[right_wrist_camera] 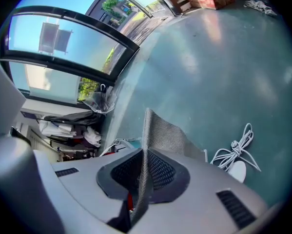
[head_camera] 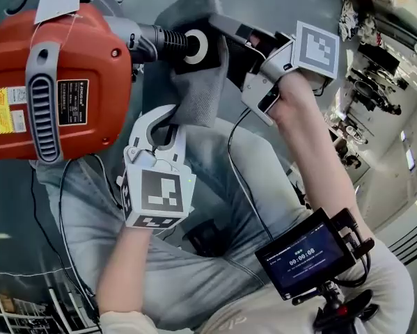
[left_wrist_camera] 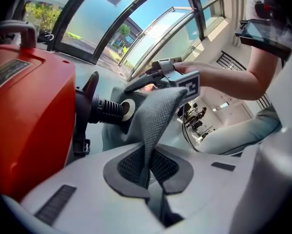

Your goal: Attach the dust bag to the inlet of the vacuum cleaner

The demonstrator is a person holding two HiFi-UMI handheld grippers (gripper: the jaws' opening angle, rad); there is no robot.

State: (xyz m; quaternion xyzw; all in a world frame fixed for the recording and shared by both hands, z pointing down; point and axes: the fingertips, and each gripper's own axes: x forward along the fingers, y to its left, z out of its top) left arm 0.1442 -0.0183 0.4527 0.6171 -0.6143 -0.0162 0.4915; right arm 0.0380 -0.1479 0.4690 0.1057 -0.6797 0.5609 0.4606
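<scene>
The red vacuum cleaner (head_camera: 51, 82) lies at the left of the head view, its black ribbed inlet (head_camera: 161, 42) pointing right. The grey mesh dust bag (head_camera: 201, 89) hangs in front of it, and the white ring of its black collar (head_camera: 196, 46) sits at the inlet's tip. My left gripper (head_camera: 166, 122) is shut on the bag's lower fabric; in its own view the mesh (left_wrist_camera: 158, 118) runs up from the closed jaws (left_wrist_camera: 148, 172) toward the inlet (left_wrist_camera: 107, 110). My right gripper (head_camera: 221, 26) is shut on the bag's upper edge beside the collar, with mesh (right_wrist_camera: 158, 128) pinched between its pads (right_wrist_camera: 143, 177).
The person's legs in jeans (head_camera: 194, 256) lie under the grippers. A small screen on a mount (head_camera: 307, 255) sits at the lower right. A coiled white cable (right_wrist_camera: 236, 150) lies on the green floor. A white tag (head_camera: 57, 1) hangs from the vacuum's handle.
</scene>
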